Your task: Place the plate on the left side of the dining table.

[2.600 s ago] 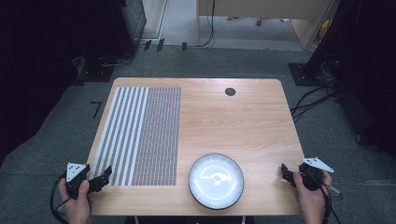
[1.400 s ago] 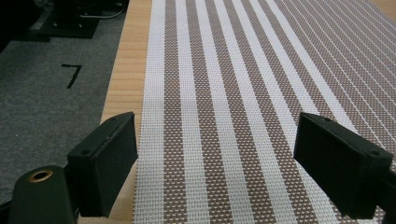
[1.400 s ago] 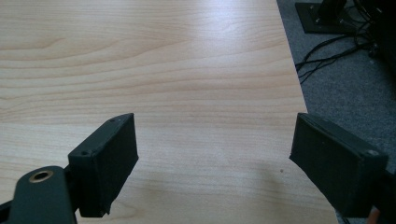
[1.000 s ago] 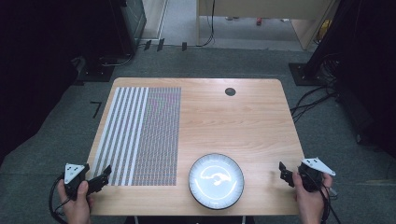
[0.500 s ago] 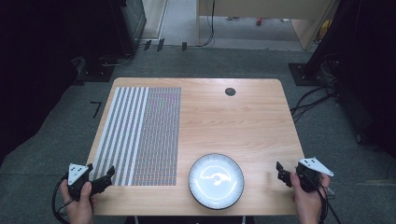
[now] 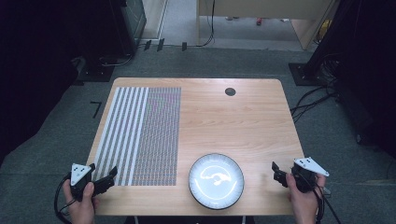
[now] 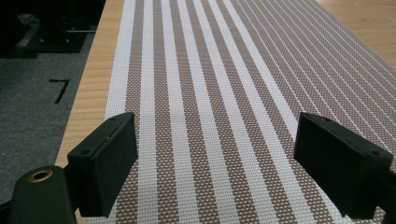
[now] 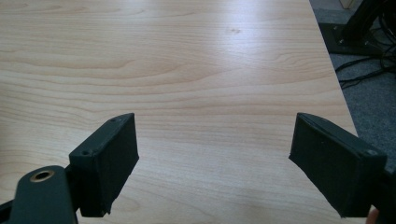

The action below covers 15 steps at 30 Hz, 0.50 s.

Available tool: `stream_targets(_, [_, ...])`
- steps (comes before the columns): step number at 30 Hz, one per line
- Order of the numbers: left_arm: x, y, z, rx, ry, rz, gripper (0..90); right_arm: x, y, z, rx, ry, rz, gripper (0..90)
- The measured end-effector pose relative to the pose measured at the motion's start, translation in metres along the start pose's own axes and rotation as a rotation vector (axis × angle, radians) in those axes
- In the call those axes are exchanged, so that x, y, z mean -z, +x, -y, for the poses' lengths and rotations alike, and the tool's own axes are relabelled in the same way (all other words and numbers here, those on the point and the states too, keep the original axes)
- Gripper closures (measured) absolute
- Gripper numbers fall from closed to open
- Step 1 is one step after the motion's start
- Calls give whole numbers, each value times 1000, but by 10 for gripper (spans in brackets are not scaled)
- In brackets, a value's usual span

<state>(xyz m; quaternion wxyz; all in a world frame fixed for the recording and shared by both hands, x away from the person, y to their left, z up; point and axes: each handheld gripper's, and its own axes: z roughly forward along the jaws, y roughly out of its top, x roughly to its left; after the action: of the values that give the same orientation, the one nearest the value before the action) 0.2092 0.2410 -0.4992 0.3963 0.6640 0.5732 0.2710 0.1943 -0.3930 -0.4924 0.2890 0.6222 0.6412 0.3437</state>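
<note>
**Both grippers parked at the near edge, nothing held**

We see the left gripper (image 6: 105, 177) with jaws spread wide over the near left corner of the striped woven placemat (image 6: 142, 133), gripping nothing; we judge it is lined up to take that corner. The right gripper (image 6: 279, 173) is likewise spread and empty, low over bare table (image 6: 243, 121) by the near right edge. The white plate (image 6: 216, 180) sits between them near the front edge, just right of the placemat.

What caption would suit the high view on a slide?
Two hand-held grippers, left and right, wait open at the table's near edge, flanking a white plate beside a striped mat.
</note>
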Motion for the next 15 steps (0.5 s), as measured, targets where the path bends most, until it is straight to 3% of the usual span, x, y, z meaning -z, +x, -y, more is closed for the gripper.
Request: stream_targets(15, [0,-10,-1,-21,-1,11,134,1,12,-2,10,-10,-32,149])
